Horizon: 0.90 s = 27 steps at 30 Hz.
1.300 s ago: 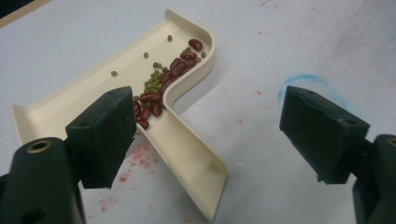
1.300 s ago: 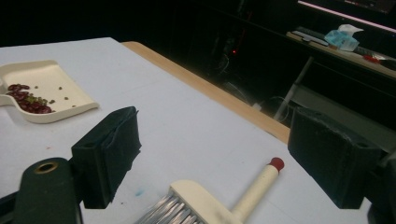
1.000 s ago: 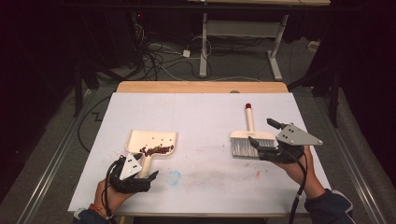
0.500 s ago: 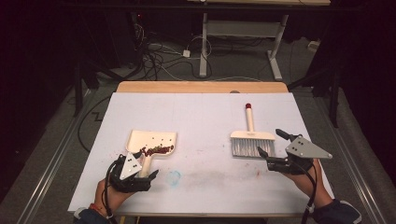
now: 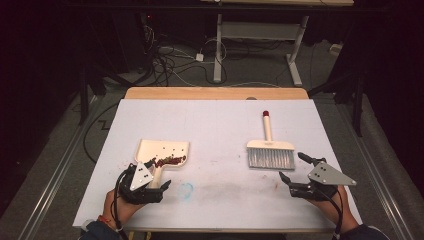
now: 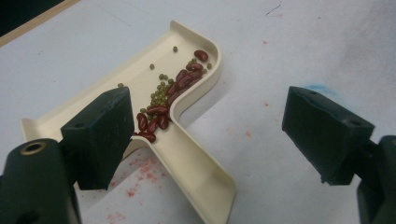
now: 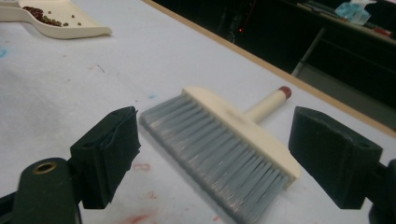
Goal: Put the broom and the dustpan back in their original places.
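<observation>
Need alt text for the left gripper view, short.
A cream dustpan lies on a white table cover, holding a pile of red beans and small green beans where its pan meets the handle. The left hand-held gripper stands open, its handle running between the black jaws.

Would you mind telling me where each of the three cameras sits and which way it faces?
High view: above the person's side, looking forward and down on the table; both forearms, left gripper and right gripper show.
Left gripper view: on the left gripper, looking along its open jaws at the dustpan with beans.
Right gripper view: on the right gripper, facing the brush between its open jaws.
Shared: all three show the dustpan.
</observation>
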Available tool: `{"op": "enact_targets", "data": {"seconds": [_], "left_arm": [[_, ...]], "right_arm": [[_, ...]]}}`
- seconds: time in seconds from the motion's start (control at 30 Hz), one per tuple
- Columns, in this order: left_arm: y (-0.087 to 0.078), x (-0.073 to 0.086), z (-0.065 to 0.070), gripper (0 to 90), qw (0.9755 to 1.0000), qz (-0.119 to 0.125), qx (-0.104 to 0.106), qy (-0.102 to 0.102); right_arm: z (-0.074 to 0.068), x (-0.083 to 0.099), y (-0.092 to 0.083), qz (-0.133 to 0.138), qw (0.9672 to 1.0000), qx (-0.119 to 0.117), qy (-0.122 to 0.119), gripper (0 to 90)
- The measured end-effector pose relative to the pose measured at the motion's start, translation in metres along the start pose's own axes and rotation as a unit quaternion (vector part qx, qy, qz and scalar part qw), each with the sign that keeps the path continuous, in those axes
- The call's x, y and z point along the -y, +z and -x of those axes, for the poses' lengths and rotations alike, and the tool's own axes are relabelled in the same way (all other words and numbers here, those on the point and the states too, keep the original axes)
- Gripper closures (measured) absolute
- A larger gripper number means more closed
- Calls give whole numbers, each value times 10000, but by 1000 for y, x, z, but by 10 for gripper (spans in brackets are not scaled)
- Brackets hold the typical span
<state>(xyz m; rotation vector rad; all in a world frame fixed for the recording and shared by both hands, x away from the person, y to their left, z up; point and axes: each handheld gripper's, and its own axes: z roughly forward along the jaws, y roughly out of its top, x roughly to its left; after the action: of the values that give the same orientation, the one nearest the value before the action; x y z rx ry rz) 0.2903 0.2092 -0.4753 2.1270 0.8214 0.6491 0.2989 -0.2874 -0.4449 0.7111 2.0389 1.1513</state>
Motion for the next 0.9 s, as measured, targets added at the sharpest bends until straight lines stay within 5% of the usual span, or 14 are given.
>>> {"op": "enact_targets", "data": {"seconds": [0.3, 0.9], "left_arm": [[0, 0, 0, 166, 10000, 40, 0, 21], [-4, 1, 5, 166, 10000, 59, -21, 75]], "right_arm": [[-9, 14, -6, -117, 9999, -41, -27, 165], [-12, 14, -9, -103, 9999, 16, -54, 166]]}}
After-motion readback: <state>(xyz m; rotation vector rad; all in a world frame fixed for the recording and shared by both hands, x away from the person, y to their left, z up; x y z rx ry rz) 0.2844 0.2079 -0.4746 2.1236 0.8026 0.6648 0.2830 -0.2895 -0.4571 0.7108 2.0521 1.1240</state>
